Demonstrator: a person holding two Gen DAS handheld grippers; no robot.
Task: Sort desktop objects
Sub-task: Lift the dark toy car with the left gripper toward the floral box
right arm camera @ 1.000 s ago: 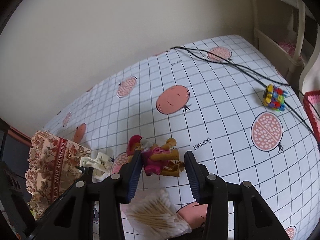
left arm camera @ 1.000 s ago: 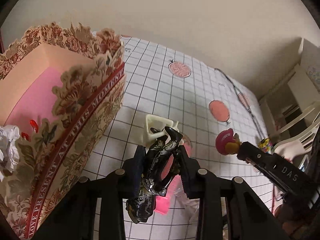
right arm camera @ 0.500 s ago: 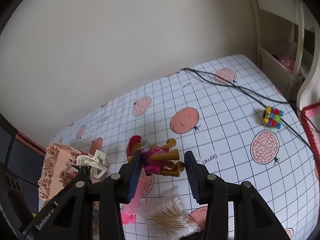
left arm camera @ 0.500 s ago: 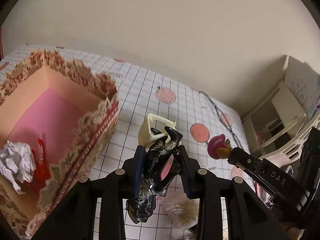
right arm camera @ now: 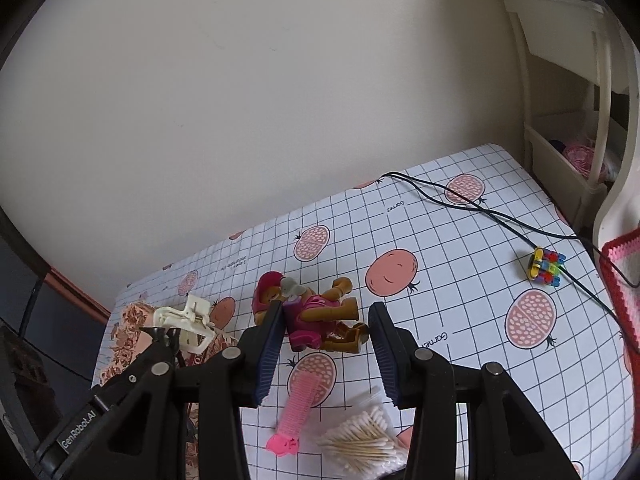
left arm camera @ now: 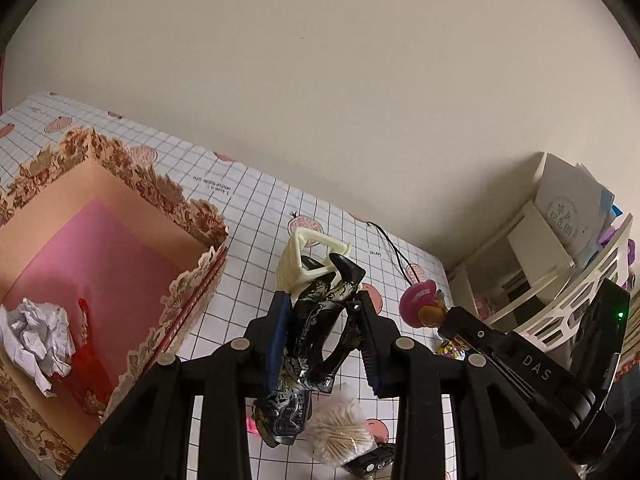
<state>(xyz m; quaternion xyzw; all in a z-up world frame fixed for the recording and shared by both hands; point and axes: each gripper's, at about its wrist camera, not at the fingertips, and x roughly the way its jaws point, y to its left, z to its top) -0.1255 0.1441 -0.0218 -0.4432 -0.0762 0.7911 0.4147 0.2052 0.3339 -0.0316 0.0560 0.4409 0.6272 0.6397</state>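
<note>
The left claw is clenched on a glossy black patterned hair clip with a cream hair clip at its tip, above the counter. Only its view shows the floral box interior with crumpled paper. The right claw grips a brown toy figure in pink; only there appear a pink comb, cotton swabs and a far-right colourful cube.

Home desk: fruit-print gridded tablecloth, white shelf rack w/ papers, toys, crocheted mat.
</note>
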